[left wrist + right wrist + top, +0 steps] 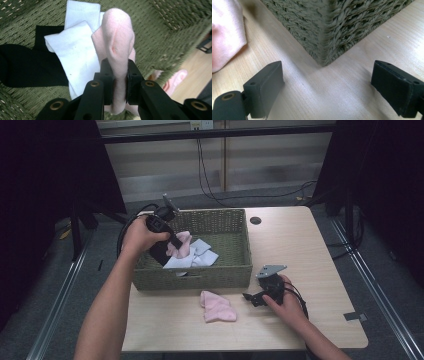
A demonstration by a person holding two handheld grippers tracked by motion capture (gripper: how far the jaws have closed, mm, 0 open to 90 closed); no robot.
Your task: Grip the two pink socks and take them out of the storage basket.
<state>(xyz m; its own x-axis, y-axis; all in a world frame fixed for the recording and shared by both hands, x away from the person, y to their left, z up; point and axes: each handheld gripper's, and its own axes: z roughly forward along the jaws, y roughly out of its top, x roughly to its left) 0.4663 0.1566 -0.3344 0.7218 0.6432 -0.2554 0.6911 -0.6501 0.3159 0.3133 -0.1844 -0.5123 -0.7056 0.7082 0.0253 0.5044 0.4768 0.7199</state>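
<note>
We hold 1 pink sock [117, 47] pinched in the left claw [119, 82] over the woven basket [235, 270], white socks [77, 57] already inside; right claw [327, 85] gapes idle, 1 pink pair [217, 306] left near the counter's front edge.

A recording lab: black curtains [45, 165] flank a lone wooden table [320, 255], with loose cables [210, 180] on grey carpet.
</note>
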